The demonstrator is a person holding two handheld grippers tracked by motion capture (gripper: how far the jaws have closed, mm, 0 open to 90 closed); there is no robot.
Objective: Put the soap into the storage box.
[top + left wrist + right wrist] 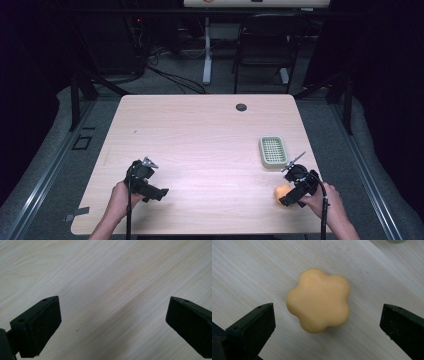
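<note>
Right gripper view: orange flower-shaped soap between spread jaws.

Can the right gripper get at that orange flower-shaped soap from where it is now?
Probably yes: the right gripper hangs open just over the soap, jaws either side, nothing between.

Orange soap, pale-green tray — light wood-grain table.

A pale wood table with a dark round grommet near its far edge stands on grey carpet. Beyond it a black chair stands beside a white desk leg, cables trailing over the floor. Dark curtains close both sides
</note>
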